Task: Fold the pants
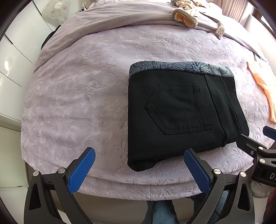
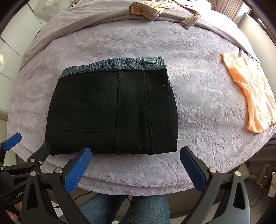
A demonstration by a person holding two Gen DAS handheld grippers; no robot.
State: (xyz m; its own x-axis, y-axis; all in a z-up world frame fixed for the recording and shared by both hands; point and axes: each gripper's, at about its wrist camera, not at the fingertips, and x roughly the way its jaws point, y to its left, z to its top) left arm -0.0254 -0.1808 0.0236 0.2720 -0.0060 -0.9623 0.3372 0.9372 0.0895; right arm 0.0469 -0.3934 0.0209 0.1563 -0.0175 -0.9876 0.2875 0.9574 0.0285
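Black pants (image 1: 181,112) lie folded into a compact rectangle on the lilac bedspread (image 1: 77,96), back pocket up, with a grey patterned lining band along the far edge. They also show in the right wrist view (image 2: 112,110). My left gripper (image 1: 139,153) is open and empty, hovering at the near bed edge just left of the pants' near corner. My right gripper (image 2: 135,151) is open and empty at the pants' near edge. Each gripper appears at the side of the other's view: the right gripper (image 1: 253,137) and the left gripper (image 2: 31,141).
An orange garment (image 2: 250,96) lies on the bed to the right. A grey blanket (image 2: 103,19) and a peach-lined item (image 2: 146,10) lie at the far end. White cabinets (image 1: 12,69) stand on the left. The person's jeans-clad legs (image 2: 120,210) are below the bed edge.
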